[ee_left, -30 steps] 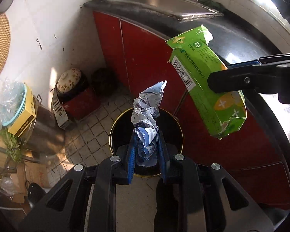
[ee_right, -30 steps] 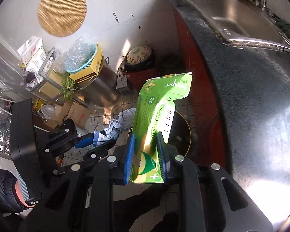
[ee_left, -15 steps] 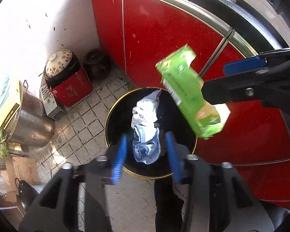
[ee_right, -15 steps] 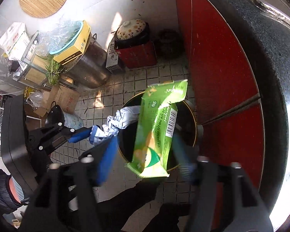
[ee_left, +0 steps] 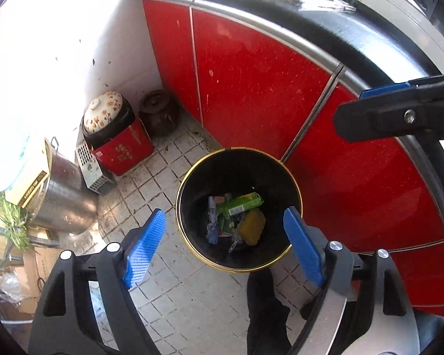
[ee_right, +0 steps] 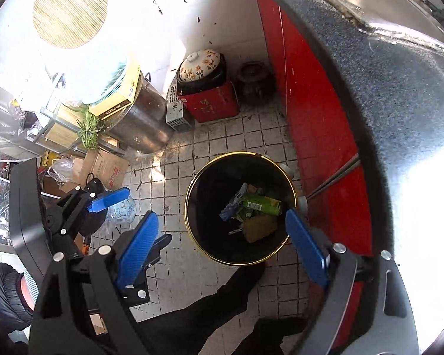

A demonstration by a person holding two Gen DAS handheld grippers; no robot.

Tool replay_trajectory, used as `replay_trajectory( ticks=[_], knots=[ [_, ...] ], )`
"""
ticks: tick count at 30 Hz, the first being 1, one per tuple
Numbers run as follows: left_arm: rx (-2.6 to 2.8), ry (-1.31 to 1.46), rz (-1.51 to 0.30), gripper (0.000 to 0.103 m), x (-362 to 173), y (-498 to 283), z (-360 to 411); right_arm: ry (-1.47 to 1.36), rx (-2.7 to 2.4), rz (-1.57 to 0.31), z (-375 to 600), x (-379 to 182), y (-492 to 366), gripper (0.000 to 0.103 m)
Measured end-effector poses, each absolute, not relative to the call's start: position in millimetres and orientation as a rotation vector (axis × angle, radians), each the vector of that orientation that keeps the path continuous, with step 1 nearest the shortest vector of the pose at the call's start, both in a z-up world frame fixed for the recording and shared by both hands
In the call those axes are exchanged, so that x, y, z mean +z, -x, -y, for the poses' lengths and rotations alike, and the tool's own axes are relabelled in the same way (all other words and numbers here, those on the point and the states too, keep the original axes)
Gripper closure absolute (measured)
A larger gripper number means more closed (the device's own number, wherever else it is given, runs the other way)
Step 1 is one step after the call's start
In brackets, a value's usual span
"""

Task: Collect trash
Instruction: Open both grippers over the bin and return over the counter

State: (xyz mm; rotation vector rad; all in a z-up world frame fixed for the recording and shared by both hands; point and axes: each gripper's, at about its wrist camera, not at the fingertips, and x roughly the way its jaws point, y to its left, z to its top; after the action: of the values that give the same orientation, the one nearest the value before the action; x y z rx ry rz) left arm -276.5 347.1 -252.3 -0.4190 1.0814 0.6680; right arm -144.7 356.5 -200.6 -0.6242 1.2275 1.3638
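The left hand-held gripper [ee_left: 224, 247] hangs over the floor with its jaws opening wide and nothing between them; the right hand-held gripper [ee_right: 222, 247] stands wide and empty too. Below both, on the tiled floor [ee_left: 174, 293], sits a black bin [ee_left: 192, 189] with a gold rim, just beside the red cabinet [ee_left: 251, 88]. The trash lies at the bottom of the bin: a green carton [ee_left: 240, 204], crumpled blue-white paper [ee_left: 212, 224] beside it and a yellow sponge [ee_left: 253, 226]. A dark trouser leg [ee_right: 198, 313] shows near the bin. Farther off, a red box [ee_right: 213, 105] carries a flowered pot [ee_right: 199, 66] beside a steel pot [ee_right: 142, 127] against the white wall.
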Motion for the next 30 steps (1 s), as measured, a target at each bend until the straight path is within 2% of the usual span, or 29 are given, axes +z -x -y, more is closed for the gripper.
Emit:
replay_trajectory(
  ticks=[4, 9, 15, 24, 30],
  knots=[
    [0.645, 0.301, -1.048, 0.01, -211.6, 262.4, -327.5, 0.524, 1.326, -1.155, -323.7, -148.0, 126.0, 0.015],
    [0.533, 0.15, -0.993, 0.007, -155.5, 216.8, -284.9, 0.416, 1.159, -1.038, -245.1, -83.0, 80.3, 0.012],
    [0.232, -0.012, -0.91, 0.007, -102.8, 127.6, -195.4, 0.269, 0.833, -0.942, -104.7, -31.1, 4.6, 0.012],
    [-0.171, -0.198, -0.82, 0.007, -67.0, 23.2, -32.9, 0.068, 0.411, -0.894, 115.8, -3.4, -49.3, 0.012],
    [-0.273, -0.229, -0.831, 0.007, -67.1, -8.5, 27.5, -0.02, 0.274, -0.888, 198.7, -8.9, -51.0, 0.012]
  ],
)
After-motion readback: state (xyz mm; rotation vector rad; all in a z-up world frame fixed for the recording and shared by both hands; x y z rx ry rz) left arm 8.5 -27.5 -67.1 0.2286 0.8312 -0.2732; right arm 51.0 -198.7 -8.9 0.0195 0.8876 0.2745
